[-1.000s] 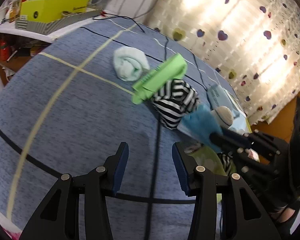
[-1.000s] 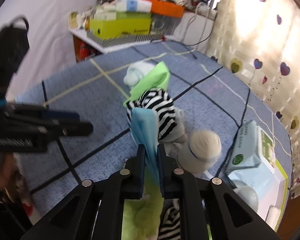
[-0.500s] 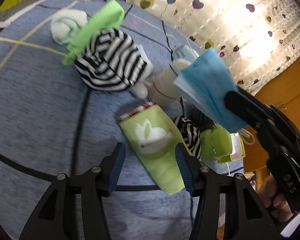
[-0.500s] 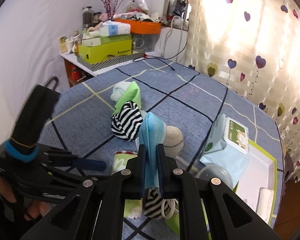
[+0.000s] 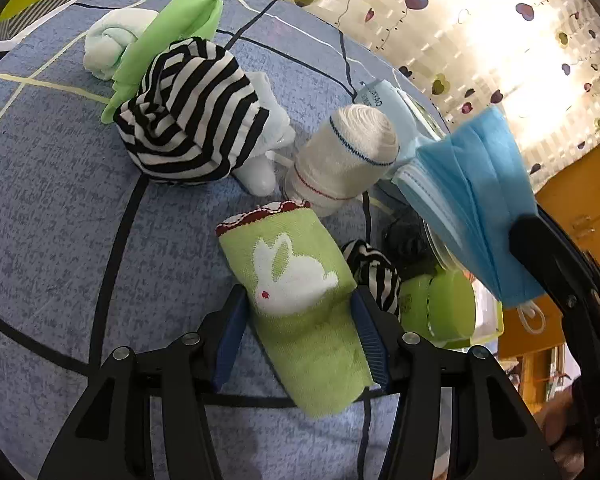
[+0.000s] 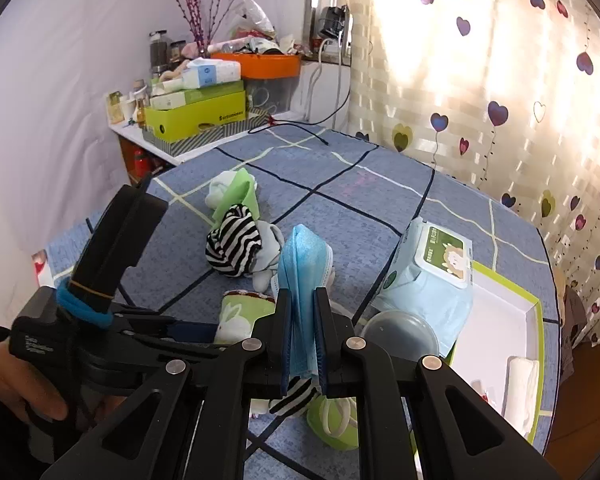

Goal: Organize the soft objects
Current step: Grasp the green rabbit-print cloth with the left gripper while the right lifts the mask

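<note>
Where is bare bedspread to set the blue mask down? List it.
Free: the far bedspread between the striped sock, the wipes pack and the curtain. Crowded: around the rabbit sock under the open left gripper.

Left gripper (image 5: 298,322) pitched down toward the surface, jaws spread wide, blue pads either side of the green rabbit sock (image 5: 296,300), no squeeze visible. Right gripper (image 6: 302,330) also angled down, raised off the surface, jaws nearly together and clamped on the blue face mask (image 6: 302,280). Person's hand (image 6: 24,384) wraps the left gripper's handle, dark sleeve at the wrist.
</note>
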`<state>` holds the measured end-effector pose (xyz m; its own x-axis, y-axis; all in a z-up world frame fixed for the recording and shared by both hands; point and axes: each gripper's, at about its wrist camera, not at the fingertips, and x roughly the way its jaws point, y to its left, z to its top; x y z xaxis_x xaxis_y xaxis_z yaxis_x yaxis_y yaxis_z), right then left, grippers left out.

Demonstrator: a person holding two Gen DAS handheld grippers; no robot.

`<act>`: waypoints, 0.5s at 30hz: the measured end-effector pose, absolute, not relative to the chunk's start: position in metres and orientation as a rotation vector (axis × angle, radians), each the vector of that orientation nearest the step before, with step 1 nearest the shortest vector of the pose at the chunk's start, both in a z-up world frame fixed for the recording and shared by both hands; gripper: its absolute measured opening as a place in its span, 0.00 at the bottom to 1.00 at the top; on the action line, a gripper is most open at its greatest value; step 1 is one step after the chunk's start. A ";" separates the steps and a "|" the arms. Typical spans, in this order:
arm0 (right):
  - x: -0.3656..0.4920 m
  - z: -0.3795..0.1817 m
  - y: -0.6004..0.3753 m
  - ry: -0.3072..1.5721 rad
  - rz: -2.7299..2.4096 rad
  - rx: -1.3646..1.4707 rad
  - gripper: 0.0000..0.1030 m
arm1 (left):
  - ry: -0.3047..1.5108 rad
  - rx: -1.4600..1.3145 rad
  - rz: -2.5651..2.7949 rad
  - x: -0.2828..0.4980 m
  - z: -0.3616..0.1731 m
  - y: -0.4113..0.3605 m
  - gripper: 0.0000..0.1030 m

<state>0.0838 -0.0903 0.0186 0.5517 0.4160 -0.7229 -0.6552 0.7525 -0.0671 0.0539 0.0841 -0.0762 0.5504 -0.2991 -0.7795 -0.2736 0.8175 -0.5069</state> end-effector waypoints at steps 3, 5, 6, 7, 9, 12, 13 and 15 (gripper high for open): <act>0.083 0.021 -0.094 0.744 0.645 -0.343 0.10 | 0.998 -0.610 -0.008 0.057 -0.075 0.080 0.52; 0.082 0.022 -0.096 0.740 0.642 -0.340 0.10 | 0.995 -0.593 -0.002 0.058 -0.076 0.079 0.41; 0.081 0.023 -0.097 0.737 0.640 -0.338 0.10 | 0.994 -0.591 -0.002 0.057 -0.076 0.080 0.40; 0.081 0.024 -0.099 0.735 0.636 -0.336 0.10 | 0.988 -0.591 -0.003 0.058 -0.075 0.079 0.37; 0.079 0.025 -0.101 0.732 0.629 -0.330 0.10 | 0.978 -0.584 -0.002 0.056 -0.072 0.080 0.33; 0.078 0.027 -0.104 0.727 0.621 -0.321 0.10 | 0.967 -0.574 -0.007 0.051 -0.069 0.082 0.29; 0.077 0.028 -0.105 0.724 0.621 -0.318 0.10 | 0.965 -0.574 -0.008 0.051 -0.069 0.083 0.27; 0.075 0.030 -0.107 0.720 0.618 -0.311 0.10 | 0.957 -0.570 -0.005 0.048 -0.066 0.085 0.26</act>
<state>0.0754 -0.1073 0.0296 0.5865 0.4172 -0.6942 -0.6228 0.7803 -0.0573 0.0479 0.0847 -0.0664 0.5873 -0.2496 -0.7699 -0.2418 0.8537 -0.4612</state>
